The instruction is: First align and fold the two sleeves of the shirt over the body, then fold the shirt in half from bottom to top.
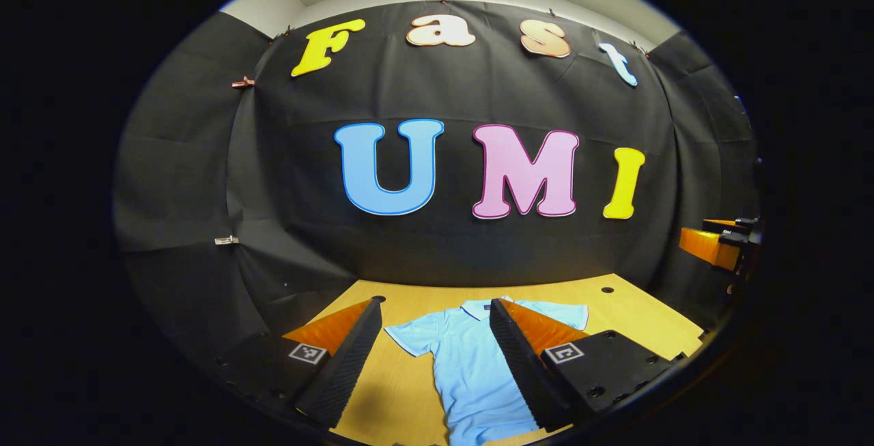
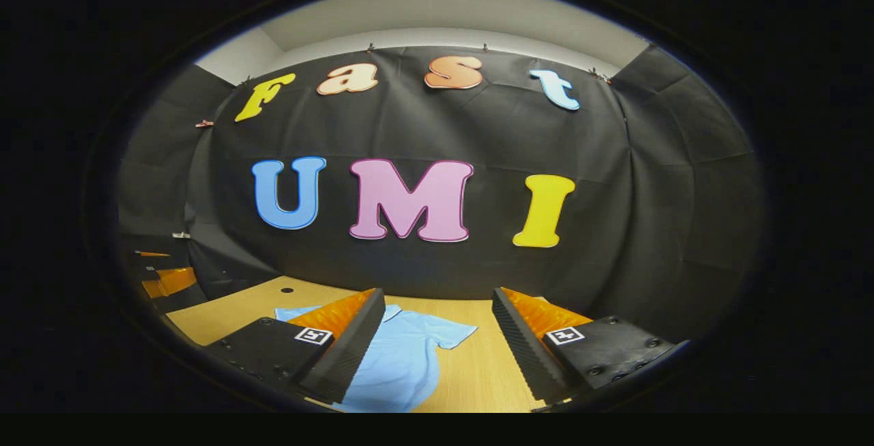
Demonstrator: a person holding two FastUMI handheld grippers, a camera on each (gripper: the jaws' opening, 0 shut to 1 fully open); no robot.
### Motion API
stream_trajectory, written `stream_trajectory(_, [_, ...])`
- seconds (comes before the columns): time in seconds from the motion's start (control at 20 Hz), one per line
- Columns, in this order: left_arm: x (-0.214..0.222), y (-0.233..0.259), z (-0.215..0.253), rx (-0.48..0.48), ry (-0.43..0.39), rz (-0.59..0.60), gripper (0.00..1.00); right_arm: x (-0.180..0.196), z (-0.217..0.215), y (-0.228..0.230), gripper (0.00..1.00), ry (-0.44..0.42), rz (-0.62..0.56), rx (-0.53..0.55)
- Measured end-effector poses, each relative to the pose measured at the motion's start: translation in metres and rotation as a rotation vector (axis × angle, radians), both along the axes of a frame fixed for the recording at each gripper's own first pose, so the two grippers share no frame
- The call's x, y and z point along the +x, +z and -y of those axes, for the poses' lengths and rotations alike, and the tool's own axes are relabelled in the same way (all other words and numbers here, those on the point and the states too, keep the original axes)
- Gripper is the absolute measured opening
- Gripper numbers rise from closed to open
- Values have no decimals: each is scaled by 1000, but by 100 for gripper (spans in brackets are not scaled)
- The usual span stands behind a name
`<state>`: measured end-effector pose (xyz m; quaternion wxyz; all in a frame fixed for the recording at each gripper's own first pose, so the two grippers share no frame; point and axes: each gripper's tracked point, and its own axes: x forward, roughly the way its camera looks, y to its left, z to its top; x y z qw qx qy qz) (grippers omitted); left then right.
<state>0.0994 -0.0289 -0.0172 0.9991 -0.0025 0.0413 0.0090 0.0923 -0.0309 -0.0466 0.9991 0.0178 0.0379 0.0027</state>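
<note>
Currently my left tool (image 1: pixel 434 357) hangs released, fingers spread wide above the light wooden tabletop (image 1: pixel 635 309), over the left half of the light blue short-sleeved polo shirt (image 1: pixel 471 371) lying flat, sleeves out, collar toward the wall. Further right, my right tool (image 2: pixel 434 347) is released too, above the shirt's right sleeve (image 2: pixel 447 331).

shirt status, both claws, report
Left claw open, above the shirt, holding nothing. Right claw open, over the shirt's sleeve. Shirt flat on table, sleeves spread, unfolded. Nothing in the way.
</note>
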Motion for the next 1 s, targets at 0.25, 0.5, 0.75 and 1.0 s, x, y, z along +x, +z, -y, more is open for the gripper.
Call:
stream_trajectory(0.25, [21,-10,9,17,21,-35,100,27,10,-24,97,6,-37,39])
stream_trajectory(0.5, [35,-8,24,13,6,-41,100,52,26,-55,97,-3,-95,18])
stream_trajectory(0.75, [43,-13,25,46,-9,-57,100,101,38,-86,97,4,-193,-1])
stream_trajectory(1.0, [50,-30,26,29,26,-96,100,177,38,-143,97,54,-341,-15])
